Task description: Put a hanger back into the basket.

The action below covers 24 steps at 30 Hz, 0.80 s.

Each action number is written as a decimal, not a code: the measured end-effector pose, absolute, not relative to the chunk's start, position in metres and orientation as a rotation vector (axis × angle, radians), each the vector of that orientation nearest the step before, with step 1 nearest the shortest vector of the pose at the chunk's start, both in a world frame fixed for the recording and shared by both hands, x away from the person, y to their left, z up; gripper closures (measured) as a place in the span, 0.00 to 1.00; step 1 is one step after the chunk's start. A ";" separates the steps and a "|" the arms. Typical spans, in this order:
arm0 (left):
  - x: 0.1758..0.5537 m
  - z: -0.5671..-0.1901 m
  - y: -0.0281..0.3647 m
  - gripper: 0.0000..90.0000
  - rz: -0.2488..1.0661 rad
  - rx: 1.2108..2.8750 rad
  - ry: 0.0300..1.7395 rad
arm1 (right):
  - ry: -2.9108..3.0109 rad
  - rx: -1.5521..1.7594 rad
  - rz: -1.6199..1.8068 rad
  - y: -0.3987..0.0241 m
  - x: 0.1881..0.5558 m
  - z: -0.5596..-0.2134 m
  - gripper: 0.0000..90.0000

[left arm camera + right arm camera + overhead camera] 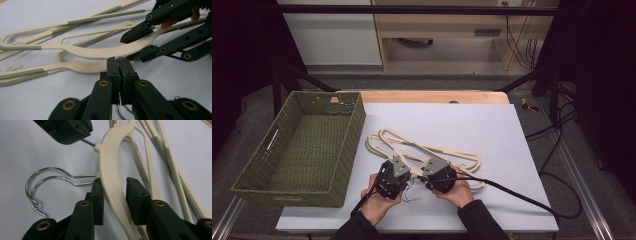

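Cream hanger [113, 182] between right gripper [114, 195] jaws, gap at one pad, left gripper [118, 65] pinching its wire hook [87, 142], tip hidden.

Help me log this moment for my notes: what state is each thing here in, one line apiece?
Left gripper: shut on the metal hook of the top hanger.
Right gripper: open, jaws astride the top hanger's arm, a gap at one pad.
Top hanger: lifted at its neck above the others.
Other hangers: lying flat in a loose pile on the table.
Basket: upright, nothing in it.
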<state>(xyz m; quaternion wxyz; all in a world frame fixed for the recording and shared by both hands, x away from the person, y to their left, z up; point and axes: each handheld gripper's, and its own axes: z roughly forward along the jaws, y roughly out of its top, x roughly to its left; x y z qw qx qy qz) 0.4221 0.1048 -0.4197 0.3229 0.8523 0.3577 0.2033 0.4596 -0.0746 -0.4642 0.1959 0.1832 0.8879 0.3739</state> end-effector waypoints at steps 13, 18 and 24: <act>0.409 -0.380 0.131 0.55 0.534 1.984 0.844 | 2.441 0.470 1.046 -0.082 0.455 -0.450 0.83; 0.403 -0.358 0.151 0.36 0.545 1.872 0.788 | 2.395 0.478 1.060 -0.090 0.455 -0.438 0.87; 0.407 -0.352 0.171 0.30 0.555 1.828 0.793 | 2.341 0.516 1.053 -0.102 0.456 -0.423 0.92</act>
